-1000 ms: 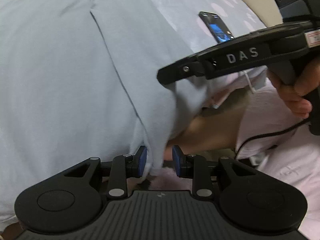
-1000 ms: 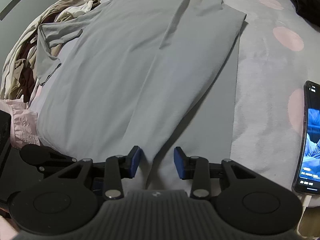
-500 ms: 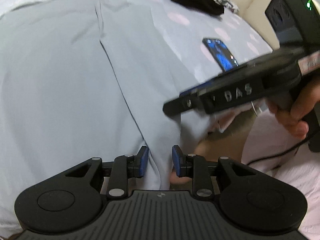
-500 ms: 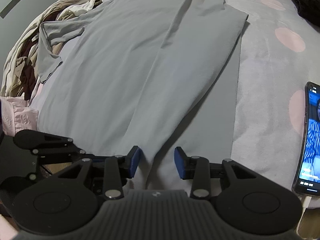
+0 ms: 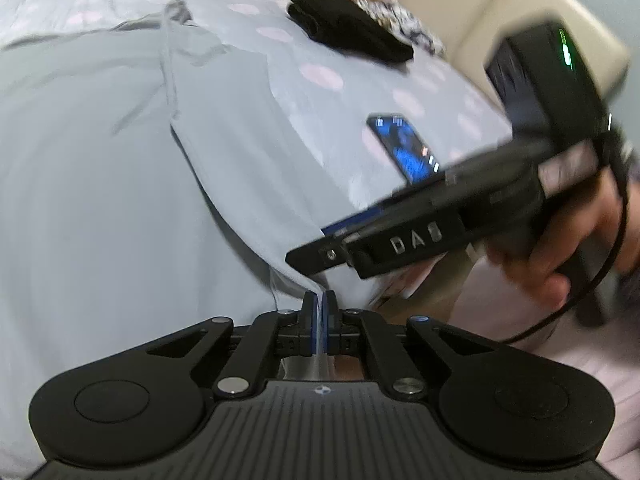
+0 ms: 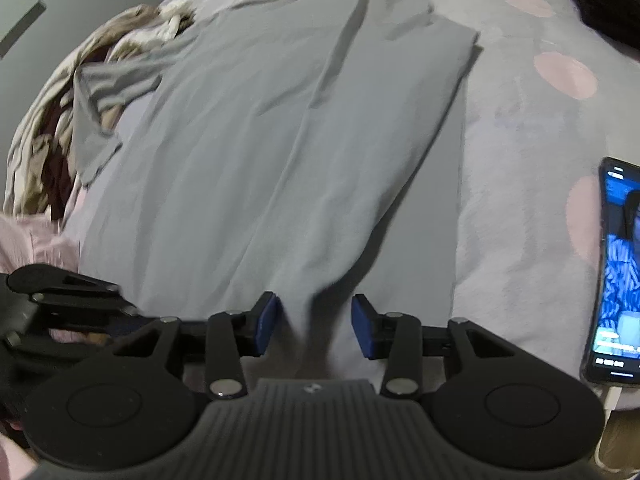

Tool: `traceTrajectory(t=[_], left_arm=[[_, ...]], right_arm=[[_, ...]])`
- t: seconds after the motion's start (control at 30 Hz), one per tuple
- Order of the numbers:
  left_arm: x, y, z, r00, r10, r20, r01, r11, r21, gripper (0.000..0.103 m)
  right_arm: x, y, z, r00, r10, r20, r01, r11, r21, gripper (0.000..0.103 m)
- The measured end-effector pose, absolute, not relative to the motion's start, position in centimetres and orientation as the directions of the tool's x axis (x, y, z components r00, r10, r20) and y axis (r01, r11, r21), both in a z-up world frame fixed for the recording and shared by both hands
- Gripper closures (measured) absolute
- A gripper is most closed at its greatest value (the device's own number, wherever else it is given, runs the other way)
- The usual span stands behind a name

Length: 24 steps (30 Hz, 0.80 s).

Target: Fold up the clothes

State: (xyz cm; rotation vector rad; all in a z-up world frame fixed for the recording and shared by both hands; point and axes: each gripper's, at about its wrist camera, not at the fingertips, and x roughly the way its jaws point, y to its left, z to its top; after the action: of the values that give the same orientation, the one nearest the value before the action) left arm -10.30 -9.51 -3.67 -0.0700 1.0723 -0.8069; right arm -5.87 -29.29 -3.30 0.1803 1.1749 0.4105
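**Grey shirt: hem pinched on one side only**

Grey shirt (image 6: 256, 152) lies spread flat on the spotted bedsheet (image 6: 520, 128), one side panel already folded inward, its hem at the near edge of the sheet. Left gripper (image 5: 319, 322) has just been closing and is now clenched on a thin fold of the hem. Right gripper (image 6: 313, 326) has just been opening; its pads (image 6: 362, 328) stand clear of the ridge of fabric between them, so it is released.

Risks, as judged:
- Lifting with one grip only would drag the shirt askew and undo the folded panel.
- The left pinch looks shallow; fabric may slip out.
- A phone (image 6: 616, 272) lies on the sheet beside the shirt; swung fabric could sweep it.
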Motion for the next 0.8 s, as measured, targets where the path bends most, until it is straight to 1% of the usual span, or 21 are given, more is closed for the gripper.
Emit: traceTrajectory(t=[0.13,0.27,0.37,0.43,0.47,0.53,0.63,0.73,0.8], left_arm=[[-8.8,-6.2,-3.2,0.261,-0.660,-0.704,0.428,0.733,-0.529,0.103],[-7.4,-2.9,-3.5,0.319,-0.607,-0.727,0.320,0.792,-0.520,0.103],[-6.6,-1.1,-4.3,0.358,-0.542,-0.761,0.227,0.841,-0.492,0.103],[-5.8,-0.2,-5.3,0.355,-0.510,-0.784,0.164,0.859,-0.485,0.103],[-5.5,0.2,-5.5,0.347,-0.513,-0.785,0.145,0.857,-0.495,0.103],[-5.3,0.6,-5.6,0.328,-0.542,-0.774,0.142,0.838,-0.527,0.103],[-5.7,-0.3,-5.2,0.294,-0.598,-0.746,0.196,0.801,-0.565,0.103],[-6.5,-1.4,-4.7,0.241,-0.638,-0.731,0.260,0.768,-0.585,0.102],[-7.3,-2.3,-4.2,0.202,-0.644,-0.738,0.328,0.755,-0.568,0.100]], right_arm=[[-5.6,-29.9,-3.1,0.335,0.412,-0.848,-0.188,0.911,0.368,0.055],[-5.8,-29.0,-3.3,0.320,0.387,-0.865,-0.224,0.918,0.327,0.055],[-6.0,-28.3,-3.4,0.313,0.390,-0.866,-0.244,0.914,0.324,0.055],[-6.0,-28.2,-3.5,0.315,0.392,-0.864,-0.246,0.913,0.325,0.055],[-6.0,-28.3,-3.5,0.317,0.396,-0.862,-0.244,0.912,0.329,0.055],[-5.8,-28.5,-3.4,0.324,0.424,-0.846,-0.235,0.902,0.362,0.055],[-5.5,-28.7,-3.3,0.328,0.465,-0.822,-0.217,0.884,0.414,0.056],[-5.4,-28.5,-3.5,0.328,0.453,-0.829,-0.216,0.890,0.401,0.056],[-5.4,-28.4,-3.7,0.323,0.447,-0.834,-0.216,0.893,0.395,0.056]])
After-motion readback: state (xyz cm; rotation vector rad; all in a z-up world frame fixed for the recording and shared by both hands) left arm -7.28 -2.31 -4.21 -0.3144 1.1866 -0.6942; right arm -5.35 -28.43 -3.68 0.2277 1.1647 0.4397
